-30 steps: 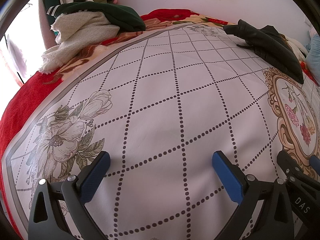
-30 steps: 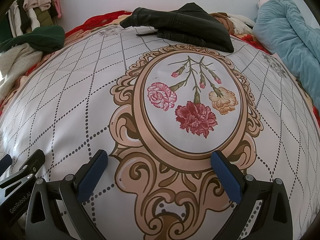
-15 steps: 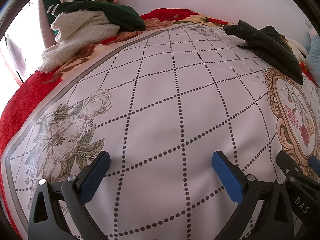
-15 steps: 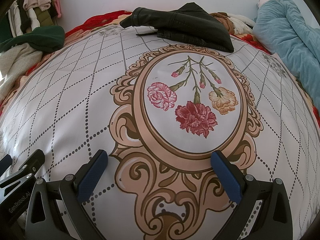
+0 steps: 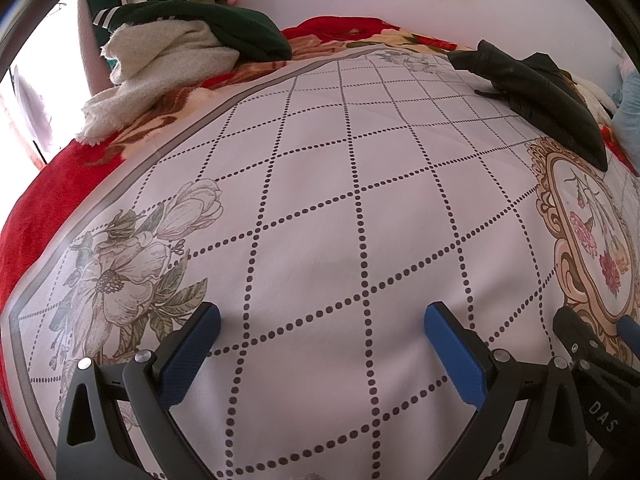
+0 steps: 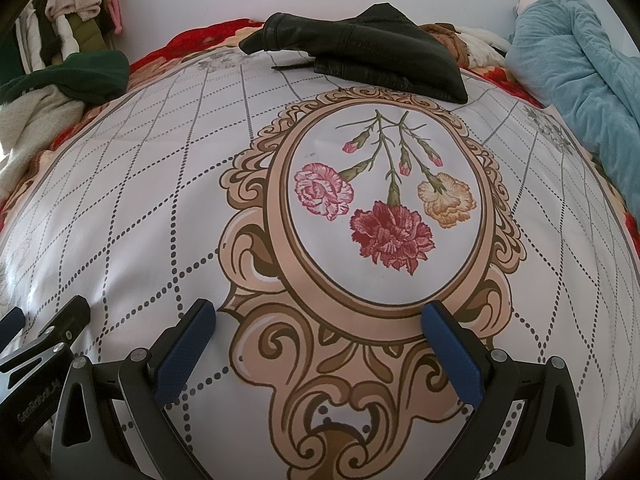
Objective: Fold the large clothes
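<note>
A black leather jacket [image 6: 360, 52] lies crumpled at the far side of the bed, on a white quilt [image 6: 140, 200] printed with dotted diamonds and a flower medallion. The same jacket [image 5: 540, 92] shows at the upper right of the left wrist view. My left gripper [image 5: 320, 328] hovers open over the quilt [image 5: 320, 200] near its front edge, nothing between the blue pads. My right gripper [image 6: 318, 326] is open too, low over the medallion's lower scrollwork. Both grippers are well short of the jacket.
A pile of clothes, cream knit [image 5: 160, 64] and dark green sweater [image 5: 224, 28], sits at the far left on a red floral blanket [image 5: 36, 208]. A teal blanket [image 6: 580, 80] lies bunched at the right. More clothes [image 6: 72, 8] hang at the back left by the wall.
</note>
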